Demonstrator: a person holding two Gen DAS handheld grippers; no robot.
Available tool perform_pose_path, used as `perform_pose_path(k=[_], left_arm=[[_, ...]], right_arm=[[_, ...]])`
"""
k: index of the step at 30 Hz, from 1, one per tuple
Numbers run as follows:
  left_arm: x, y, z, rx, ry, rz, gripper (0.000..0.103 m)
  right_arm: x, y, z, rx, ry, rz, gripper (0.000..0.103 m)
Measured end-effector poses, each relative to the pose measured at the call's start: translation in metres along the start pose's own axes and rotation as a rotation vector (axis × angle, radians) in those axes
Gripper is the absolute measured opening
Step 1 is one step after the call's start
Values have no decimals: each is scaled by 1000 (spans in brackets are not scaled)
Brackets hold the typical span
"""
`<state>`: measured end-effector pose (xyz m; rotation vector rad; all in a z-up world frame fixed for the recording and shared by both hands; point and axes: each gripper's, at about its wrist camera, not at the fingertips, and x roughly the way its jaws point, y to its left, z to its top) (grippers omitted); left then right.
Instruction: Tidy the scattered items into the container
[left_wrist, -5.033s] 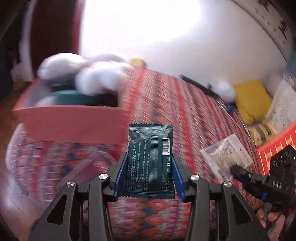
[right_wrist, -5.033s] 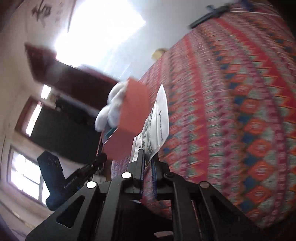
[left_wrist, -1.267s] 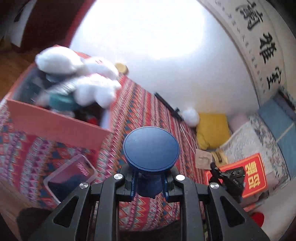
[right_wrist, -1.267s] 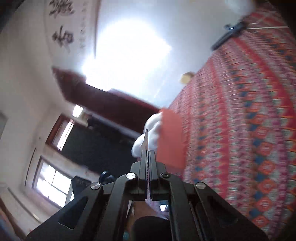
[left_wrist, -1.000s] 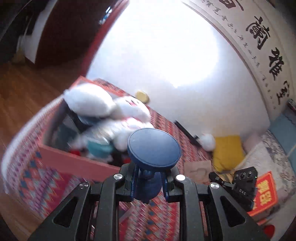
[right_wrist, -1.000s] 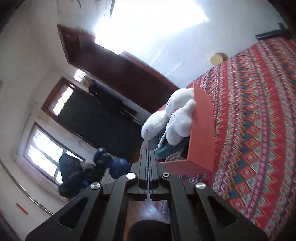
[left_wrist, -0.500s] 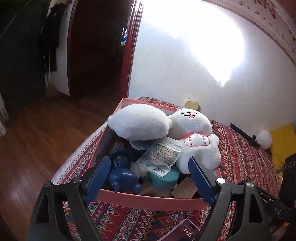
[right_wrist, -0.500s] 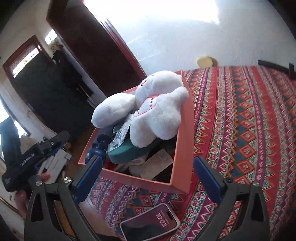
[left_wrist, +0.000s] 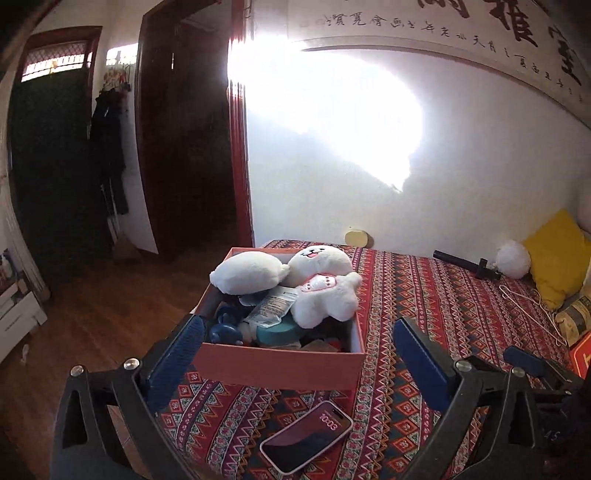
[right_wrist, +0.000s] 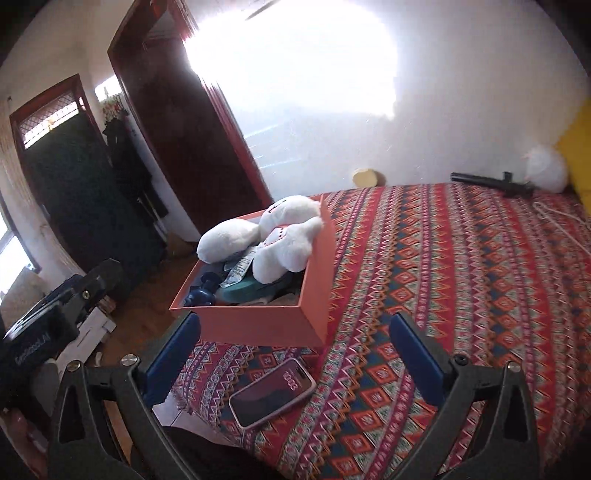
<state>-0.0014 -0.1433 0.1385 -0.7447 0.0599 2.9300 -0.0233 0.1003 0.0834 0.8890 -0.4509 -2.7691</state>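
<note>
Now both grippers gape empty before the apparently full orange box.

You see an orange box on a bedspread patterned in red, orange, teal and white zigzags and diamonds. In the box your view shows two white plush toys, the smiling one with a pink bib, beside a dark blue piece and a teal round thing. The phone has a pinkish case and a dark screen. Your finger pads are blue on black frames. A yellow cushion lies against the white wall.
</note>
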Motion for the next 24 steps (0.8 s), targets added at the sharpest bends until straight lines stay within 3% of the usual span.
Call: perform_pose_path(k=[10,17,22,24], left_arm=[[-65,-45,-10,45,-35,-68,103],[-91,-52,-21,57,-54,-57,103],[-110,-57,-28,93,-136,1,103],[-115,-58,-28,91,-134,-7,103]], right_arm=[[-87,-13,-16,44,-103,-66,102],[-108,-22,-21,73,-129,-91,102],[-110,-26,-26,96,-124,-97,102],[-110,-26,-28,97,-124,-101,102]])
